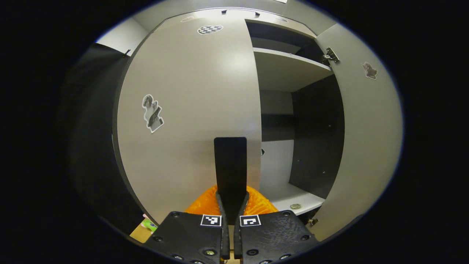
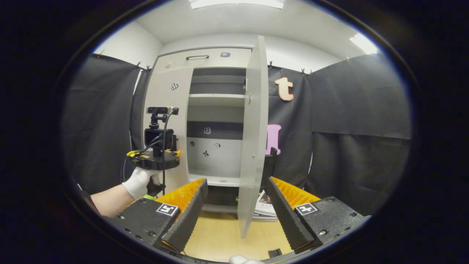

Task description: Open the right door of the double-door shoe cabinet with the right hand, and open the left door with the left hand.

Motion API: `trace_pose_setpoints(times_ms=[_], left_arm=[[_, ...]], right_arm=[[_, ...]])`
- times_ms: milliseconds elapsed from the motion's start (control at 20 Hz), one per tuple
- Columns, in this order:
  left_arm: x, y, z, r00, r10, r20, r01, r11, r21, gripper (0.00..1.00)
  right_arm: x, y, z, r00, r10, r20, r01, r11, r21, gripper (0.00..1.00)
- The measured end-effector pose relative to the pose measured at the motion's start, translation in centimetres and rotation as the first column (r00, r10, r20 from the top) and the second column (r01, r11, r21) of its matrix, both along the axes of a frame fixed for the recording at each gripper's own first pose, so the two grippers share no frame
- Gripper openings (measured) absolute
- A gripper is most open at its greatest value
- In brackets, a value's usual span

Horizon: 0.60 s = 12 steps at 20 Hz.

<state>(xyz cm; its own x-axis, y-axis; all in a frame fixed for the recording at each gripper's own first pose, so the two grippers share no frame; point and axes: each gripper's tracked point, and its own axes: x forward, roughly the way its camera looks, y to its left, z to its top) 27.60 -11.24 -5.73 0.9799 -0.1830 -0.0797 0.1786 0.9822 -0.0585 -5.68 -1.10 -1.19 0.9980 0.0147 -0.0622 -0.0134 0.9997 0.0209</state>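
The grey shoe cabinet's left door (image 1: pixel 190 102) is closed and stands close ahead in the left gripper view, with stickers on it. My left gripper (image 1: pixel 231 141) is shut with nothing in it, its tips up against the door face near its free right edge. The right door (image 1: pixel 366 146) is swung wide open, baring the shelves (image 1: pixel 289 69). In the right gripper view that right door (image 2: pixel 253 146) stands edge-on, and my right gripper (image 2: pixel 236 181) is open, back from it, its fingers either side of the door's lower edge without touching. A gloved hand (image 2: pixel 139 183) holds the left gripper (image 2: pixel 157 157) before the left door (image 2: pixel 168 95).
A top drawer (image 2: pixel 205 57) with a handle sits above the doors. Black cloth walls (image 2: pixel 351 139) flank the cabinet on both sides. A stack of magazines (image 2: pixel 265 209) lies on the wooden floor (image 2: pixel 220 234) behind the open door.
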Motion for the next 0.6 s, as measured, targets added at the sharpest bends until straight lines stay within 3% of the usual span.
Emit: trace_pose_setpoints(times_ms=[600], left_arm=[[-3.3,2.4,-0.1,1.0,-0.017,-0.012,0.017,1.0,-0.007,0.04]], right_arm=[[-2.8,2.9,-0.5,0.996,0.088,0.002,-0.088,0.996,0.013,0.97]])
